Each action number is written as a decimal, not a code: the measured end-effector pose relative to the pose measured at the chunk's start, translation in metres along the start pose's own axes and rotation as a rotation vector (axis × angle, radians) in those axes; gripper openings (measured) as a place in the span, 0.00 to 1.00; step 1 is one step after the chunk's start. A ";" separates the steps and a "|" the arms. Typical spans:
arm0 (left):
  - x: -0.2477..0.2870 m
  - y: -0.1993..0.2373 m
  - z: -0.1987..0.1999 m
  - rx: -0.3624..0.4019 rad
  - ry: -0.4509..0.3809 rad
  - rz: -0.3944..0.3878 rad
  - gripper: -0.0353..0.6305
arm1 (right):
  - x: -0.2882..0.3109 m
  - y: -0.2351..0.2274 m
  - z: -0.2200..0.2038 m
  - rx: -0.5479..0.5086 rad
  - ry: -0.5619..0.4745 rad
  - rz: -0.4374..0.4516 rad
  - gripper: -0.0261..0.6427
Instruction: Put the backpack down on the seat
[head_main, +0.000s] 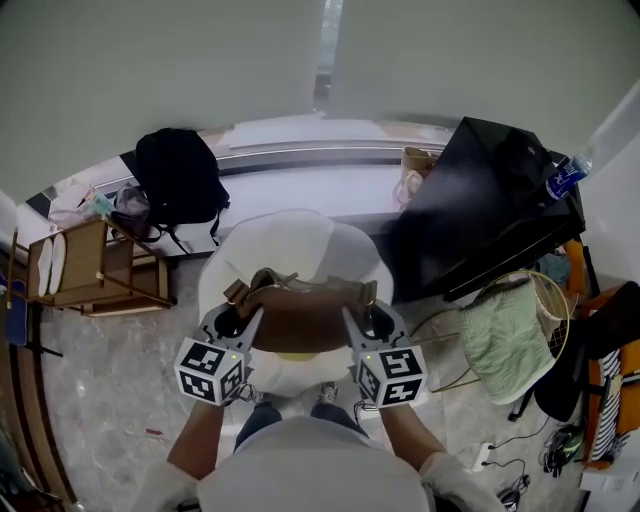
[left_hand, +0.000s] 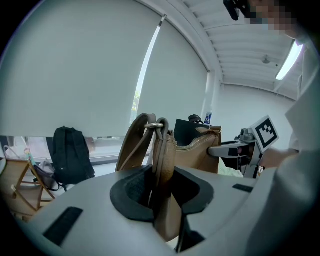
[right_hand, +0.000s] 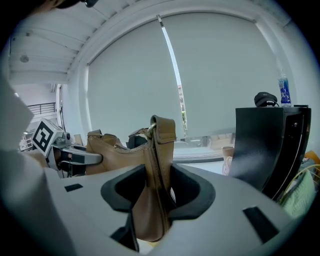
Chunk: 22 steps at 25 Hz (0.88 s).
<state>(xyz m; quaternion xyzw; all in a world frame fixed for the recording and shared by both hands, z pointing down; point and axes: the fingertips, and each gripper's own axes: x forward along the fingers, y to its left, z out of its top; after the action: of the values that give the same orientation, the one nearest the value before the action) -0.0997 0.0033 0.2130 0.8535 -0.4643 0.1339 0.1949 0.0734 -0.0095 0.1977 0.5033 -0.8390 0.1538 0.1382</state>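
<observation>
A brown leather bag hangs between my two grippers, just above a round white seat. My left gripper is shut on the bag's left end, where the strap ring sits. The right gripper is shut on the bag's right end, by the strap tab. In the left gripper view the bag's body stretches across to the right gripper. The right gripper view shows the left gripper at the bag's far end. The bag's underside is hidden.
A black backpack leans on the window sill at the back left, above a wooden rack. A black slanted panel with a water bottle stands to the right. Green cloth and cables lie on the floor at the right.
</observation>
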 end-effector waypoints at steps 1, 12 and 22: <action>0.000 0.005 0.000 0.004 0.005 -0.006 0.21 | 0.003 0.003 -0.001 0.006 0.001 -0.006 0.30; 0.030 0.042 -0.007 0.013 0.044 -0.041 0.21 | 0.044 0.000 -0.016 0.058 0.028 -0.052 0.30; 0.062 0.057 -0.029 -0.010 0.068 -0.042 0.21 | 0.074 -0.017 -0.040 0.067 0.057 -0.062 0.30</action>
<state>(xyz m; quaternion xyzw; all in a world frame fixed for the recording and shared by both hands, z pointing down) -0.1167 -0.0573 0.2763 0.8570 -0.4402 0.1563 0.2174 0.0580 -0.0608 0.2656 0.5290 -0.8131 0.1916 0.1496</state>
